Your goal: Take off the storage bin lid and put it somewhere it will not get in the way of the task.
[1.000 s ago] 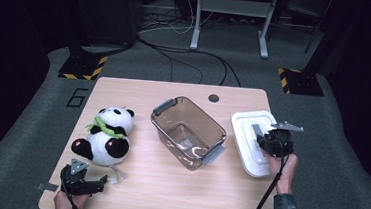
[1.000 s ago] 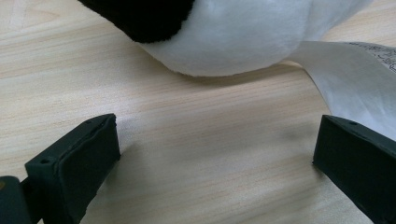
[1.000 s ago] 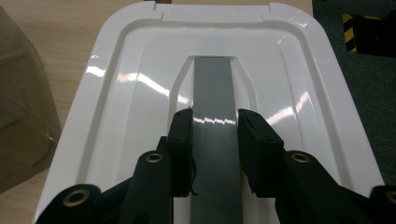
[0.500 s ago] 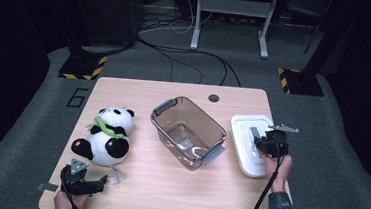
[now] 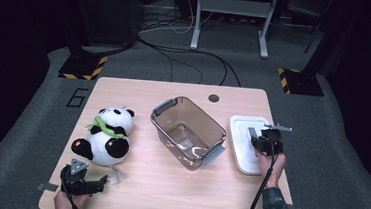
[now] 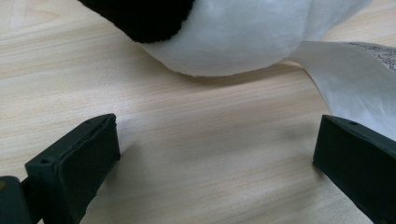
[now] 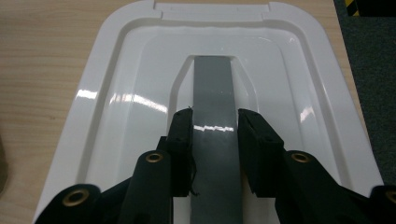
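Dark grey carpet surrounds a light wooden table [image 5: 166,193], with cables and stand legs on the floor behind it.

High view: a panda plush [image 5: 105,136] with a green scarf sits at table left. A clear brown bin [image 5: 187,132] with grey latches stands at centre, set at an angle. A white lid [image 5: 244,144] lies flat at table right. The left gripper [image 5: 98,184] rests at the near left edge, just in front of the panda. The right gripper [image 5: 257,138] is over the lid.

Left gripper view: the jaws stand wide apart on bare wood, nothing between them. The panda's white and black underside is just ahead; a white fabric tag [image 6: 355,79] lies beside the right-hand jaw.

Right gripper view: the jaws are closed against both sides of the lid's raised grey handle strip [image 7: 214,93], touching it.
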A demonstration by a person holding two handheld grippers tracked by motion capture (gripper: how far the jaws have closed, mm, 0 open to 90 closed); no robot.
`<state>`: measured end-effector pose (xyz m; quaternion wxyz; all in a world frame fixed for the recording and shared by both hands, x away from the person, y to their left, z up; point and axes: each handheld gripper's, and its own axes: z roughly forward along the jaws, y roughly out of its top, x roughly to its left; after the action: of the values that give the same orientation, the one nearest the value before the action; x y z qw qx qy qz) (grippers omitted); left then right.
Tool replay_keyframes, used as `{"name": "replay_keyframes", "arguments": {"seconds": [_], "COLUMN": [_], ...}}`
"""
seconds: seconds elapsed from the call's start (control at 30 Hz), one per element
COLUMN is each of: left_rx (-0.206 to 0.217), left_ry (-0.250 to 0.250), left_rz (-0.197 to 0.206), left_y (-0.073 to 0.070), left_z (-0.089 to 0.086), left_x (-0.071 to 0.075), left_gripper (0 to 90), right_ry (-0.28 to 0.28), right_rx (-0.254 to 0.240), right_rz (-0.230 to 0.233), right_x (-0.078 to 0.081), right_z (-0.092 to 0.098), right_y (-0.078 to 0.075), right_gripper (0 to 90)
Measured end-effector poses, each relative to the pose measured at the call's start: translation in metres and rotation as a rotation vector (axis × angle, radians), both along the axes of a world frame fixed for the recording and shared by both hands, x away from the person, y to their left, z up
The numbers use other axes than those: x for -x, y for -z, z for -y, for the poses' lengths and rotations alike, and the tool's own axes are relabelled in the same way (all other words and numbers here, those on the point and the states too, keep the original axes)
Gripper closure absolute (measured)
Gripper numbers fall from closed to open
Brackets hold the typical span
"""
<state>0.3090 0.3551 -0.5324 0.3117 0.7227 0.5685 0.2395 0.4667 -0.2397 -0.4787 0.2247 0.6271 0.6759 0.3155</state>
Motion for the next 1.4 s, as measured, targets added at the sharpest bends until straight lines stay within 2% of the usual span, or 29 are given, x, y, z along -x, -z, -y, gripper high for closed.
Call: {"name": "replay_keyframes", "arguments": {"seconds": [0.13, 0.33, 0.73, 0.97, 1.07, 1.13, 1.17, 1.3, 1.37, 1.4], "left_rx": [-0.001, 0.000, 0.000, 0.001, 0.000, 0.000, 0.000, 0.000, 0.000, 0.000], "left_ry": [0.000, 0.000, 0.000, -0.001, 0.000, 0.000, 0.000, 0.000, 0.000, 0.000], "left_rz": [0.000, 0.000, 0.000, -0.002, 0.000, -0.001, -0.001, -0.001, 0.000, -0.001], "left_y": [0.000, 0.000, 0.000, 0.000, 0.000, 0.000, 0.000, 0.000, 0.000, 0.000], "left_z": [0.000, 0.000, 0.000, 0.000, 0.000, 0.000, 0.000, 0.000, 0.000, 0.000], "left_x": [0.000, 0.000, 0.000, 0.000, 0.000, 0.000, 0.000, 0.000, 0.000, 0.000], "left_gripper": [0.0, 0.0, 0.0, 0.0, 0.0, 0.0, 0.0, 0.0, 0.0, 0.0], "right_ry": [0.034, 0.059, 0.068, 0.066, 0.056, 0.040, 0.040, 0.022, -0.007, -0.007], "right_rx": [-0.011, 0.003, 0.036, 0.032, 0.023, 0.020, 0.020, -0.005, -0.006, -0.006], "right_rz": [0.001, -0.009, -0.019, -0.018, -0.009, 0.011, 0.011, 0.020, 0.032, 0.032], "right_x": [-0.004, -0.009, -0.021, -0.022, -0.021, -0.018, -0.018, -0.010, -0.002, -0.002], "right_z": [-0.003, -0.008, -0.014, -0.013, -0.012, -0.010, -0.010, -0.010, -0.009, -0.009], "right_y": [0.004, 0.010, 0.021, 0.024, 0.023, 0.019, 0.019, 0.012, 0.007, 0.007], "right_gripper": [66.4, 66.4, 66.3, 65.7, 63.2, 56.2, 56.2, 42.0, 32.0, 32.0]}}
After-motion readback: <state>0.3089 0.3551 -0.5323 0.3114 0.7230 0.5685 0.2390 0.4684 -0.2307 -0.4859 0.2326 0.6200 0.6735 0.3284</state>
